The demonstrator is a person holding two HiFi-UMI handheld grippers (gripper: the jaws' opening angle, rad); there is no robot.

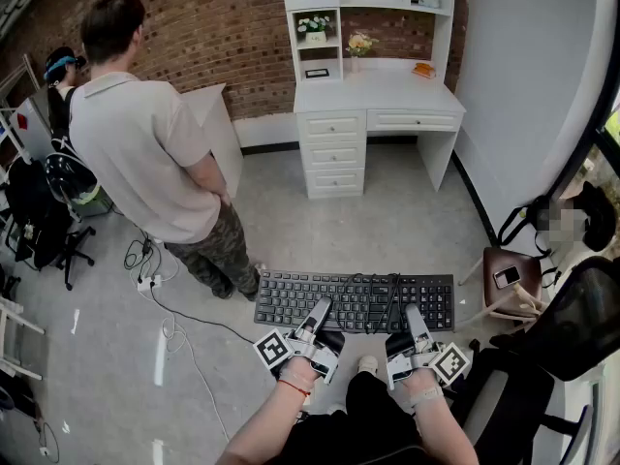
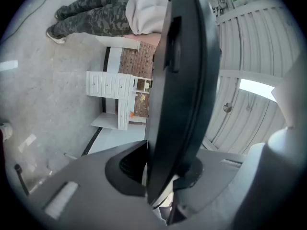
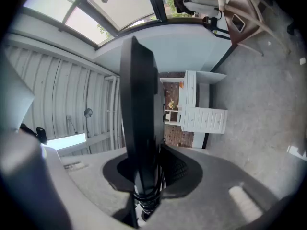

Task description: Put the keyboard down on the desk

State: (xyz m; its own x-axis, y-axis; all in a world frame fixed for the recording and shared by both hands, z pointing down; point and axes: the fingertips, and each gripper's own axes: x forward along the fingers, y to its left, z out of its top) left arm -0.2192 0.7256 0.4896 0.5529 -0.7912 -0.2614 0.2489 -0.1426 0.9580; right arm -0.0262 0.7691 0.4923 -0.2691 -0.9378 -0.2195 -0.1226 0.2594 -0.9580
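Note:
I carry a black keyboard (image 1: 354, 300) level in the air above the grey floor, its cable wound across the keys. My left gripper (image 1: 319, 310) is shut on its near edge left of centre, my right gripper (image 1: 415, 316) is shut on the near edge further right. In the left gripper view the keyboard (image 2: 180, 80) stands edge-on between the jaws. In the right gripper view the keyboard (image 3: 141, 119) is clamped edge-on with the cable (image 3: 147, 195) bunched at the jaws. The white desk (image 1: 378, 93) with drawers stands far ahead against the brick wall.
A person (image 1: 155, 153) in a pale shirt stands at the left, near a white cabinet (image 1: 221, 134). Cables (image 1: 160, 298) trail on the floor at the left. A brown stool (image 1: 509, 277) with a phone and a black office chair (image 1: 572, 318) are at the right.

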